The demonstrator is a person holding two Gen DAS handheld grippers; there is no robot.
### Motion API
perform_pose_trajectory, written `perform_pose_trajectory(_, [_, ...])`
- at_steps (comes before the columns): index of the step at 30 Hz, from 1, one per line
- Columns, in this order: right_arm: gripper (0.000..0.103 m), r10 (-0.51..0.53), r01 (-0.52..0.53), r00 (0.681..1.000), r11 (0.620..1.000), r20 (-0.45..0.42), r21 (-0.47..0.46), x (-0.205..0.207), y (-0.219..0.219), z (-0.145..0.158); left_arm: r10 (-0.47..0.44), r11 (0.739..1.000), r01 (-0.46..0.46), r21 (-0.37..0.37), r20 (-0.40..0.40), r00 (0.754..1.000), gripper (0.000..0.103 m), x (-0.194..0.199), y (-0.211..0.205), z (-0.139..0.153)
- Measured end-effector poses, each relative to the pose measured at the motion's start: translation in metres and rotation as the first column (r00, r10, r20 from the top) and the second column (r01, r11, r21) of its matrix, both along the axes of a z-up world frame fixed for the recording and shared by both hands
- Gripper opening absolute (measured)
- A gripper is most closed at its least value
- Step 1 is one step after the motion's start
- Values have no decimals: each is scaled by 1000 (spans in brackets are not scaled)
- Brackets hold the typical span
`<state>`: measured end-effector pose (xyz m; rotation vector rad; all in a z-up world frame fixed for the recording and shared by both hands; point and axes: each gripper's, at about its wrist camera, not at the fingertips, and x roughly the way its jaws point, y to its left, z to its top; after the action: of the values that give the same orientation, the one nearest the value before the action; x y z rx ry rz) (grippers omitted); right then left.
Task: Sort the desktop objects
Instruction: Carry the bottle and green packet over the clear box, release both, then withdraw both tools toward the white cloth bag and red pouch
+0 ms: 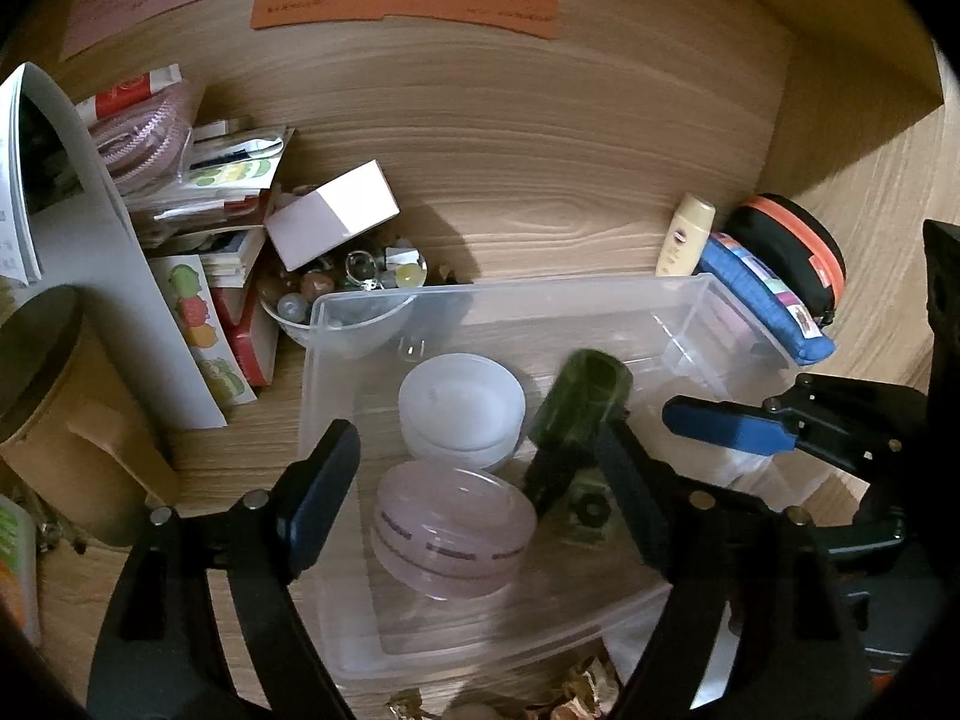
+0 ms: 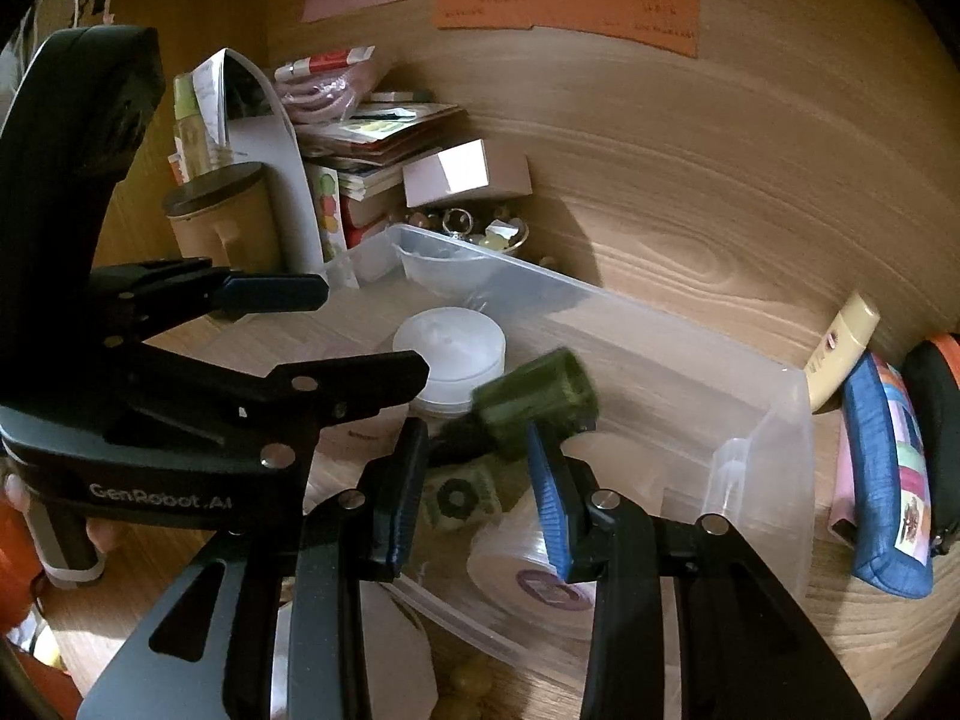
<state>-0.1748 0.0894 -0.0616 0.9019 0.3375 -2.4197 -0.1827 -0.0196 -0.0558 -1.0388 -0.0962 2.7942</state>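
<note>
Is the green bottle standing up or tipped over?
Tipped. The green bottle slants inside the clear bin, its upper end raised and blurred, its lower part between the right hand-held gripper's fingers.

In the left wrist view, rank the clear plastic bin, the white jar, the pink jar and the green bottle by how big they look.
1. clear plastic bin
2. pink jar and white jar: look alike; the pink one is nearer
3. green bottle, partly hidden

Ahead of the tongs: clear plastic bin [image 1: 720,300], dark green bottle [image 1: 579,402], frosted white jar [image 1: 459,402], pale pink jar [image 1: 453,531].
</note>
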Motion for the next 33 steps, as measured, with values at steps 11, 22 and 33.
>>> perform_pose_trajectory(11, [59,-25,26,996,1000,-87,12,9,0,8,2,1000,-2,29,-19,1000,88,5,-4,4])
perform_pose_trajectory(22, [84,-57,58,988,998,-145,9,14,5,16,44,999,-45,-11,-80,996,99,21,-6,22])
perform_pose_trajectory(33, [97,-116,117,978,993,-175,-1,26,16,29,109,992,-117,-47,-142,984,100,55,-12,44])
